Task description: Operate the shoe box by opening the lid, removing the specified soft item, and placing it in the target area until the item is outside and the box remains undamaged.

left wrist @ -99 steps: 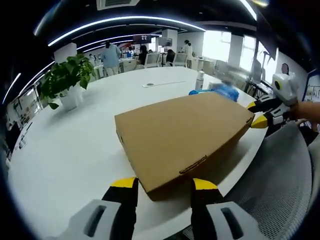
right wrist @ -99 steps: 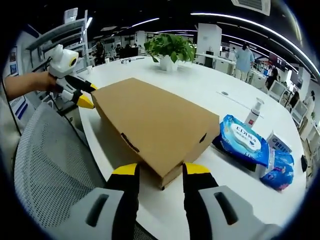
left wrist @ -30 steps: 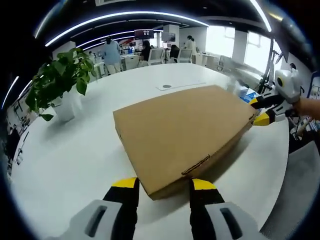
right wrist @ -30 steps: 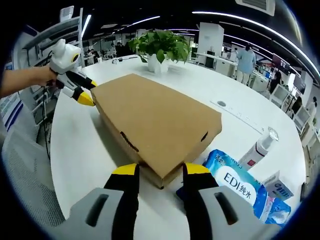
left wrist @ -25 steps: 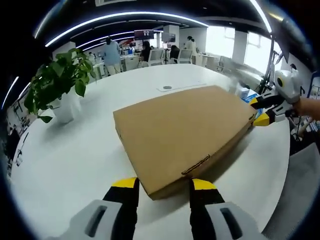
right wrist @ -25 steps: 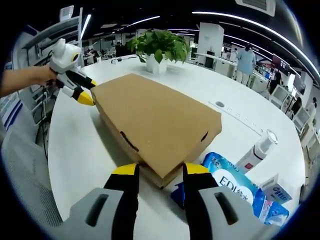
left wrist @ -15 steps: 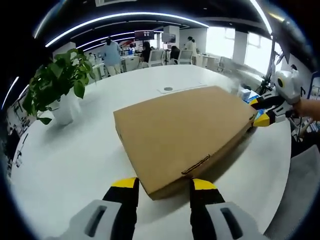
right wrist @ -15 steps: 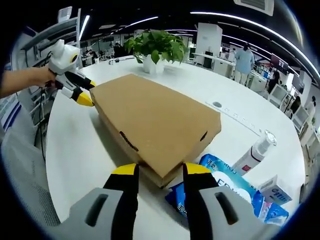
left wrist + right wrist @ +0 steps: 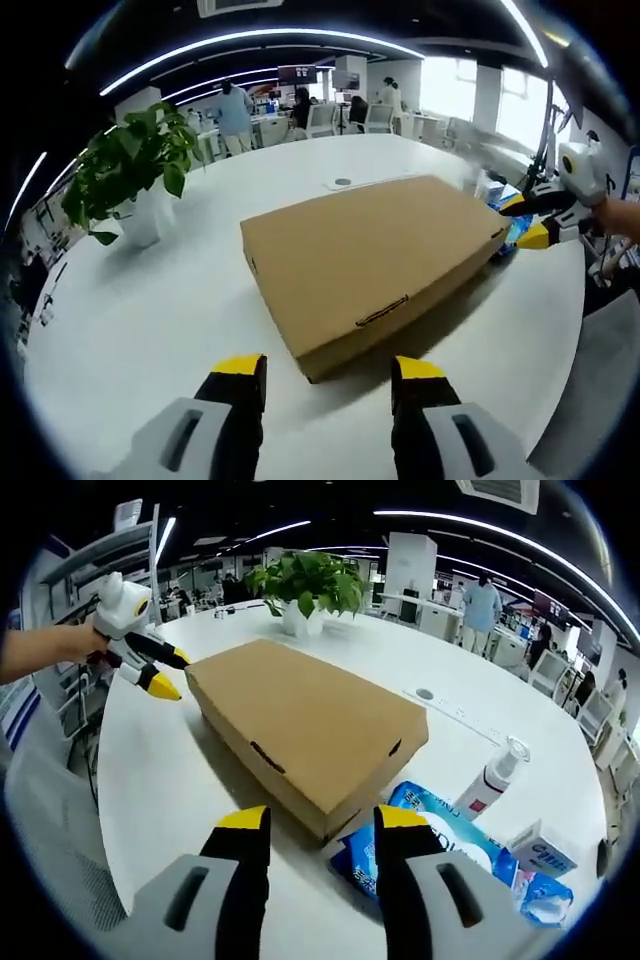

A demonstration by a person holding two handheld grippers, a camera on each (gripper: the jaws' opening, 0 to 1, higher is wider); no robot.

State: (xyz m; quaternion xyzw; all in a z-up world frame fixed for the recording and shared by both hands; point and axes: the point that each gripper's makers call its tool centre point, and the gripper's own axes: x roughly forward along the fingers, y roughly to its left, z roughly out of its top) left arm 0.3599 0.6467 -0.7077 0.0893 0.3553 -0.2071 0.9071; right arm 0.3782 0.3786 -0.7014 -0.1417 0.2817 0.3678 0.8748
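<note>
A wide white round table [image 9: 150, 300] spreads ahead of the tool, with a potted green plant [image 9: 130, 165] standing on it off to the left in the left gripper view. Beyond it lies an open office with desks and chairs [image 9: 320, 118], curved ceiling light strips [image 9: 250, 40] and bright windows [image 9: 470, 90]. A grey mesh chair back [image 9: 50, 860] sits beside the table edge.

Each claw is built with two black jaws capped by yellow tips, mounted on grey moulded bases with slotted recesses. This is seen on the left claw [image 9: 325, 375] and the right claw [image 9: 310, 825]. A white housing appears to sit behind the jaws. Bare forearms are seen; no sleeves are discernible.
</note>
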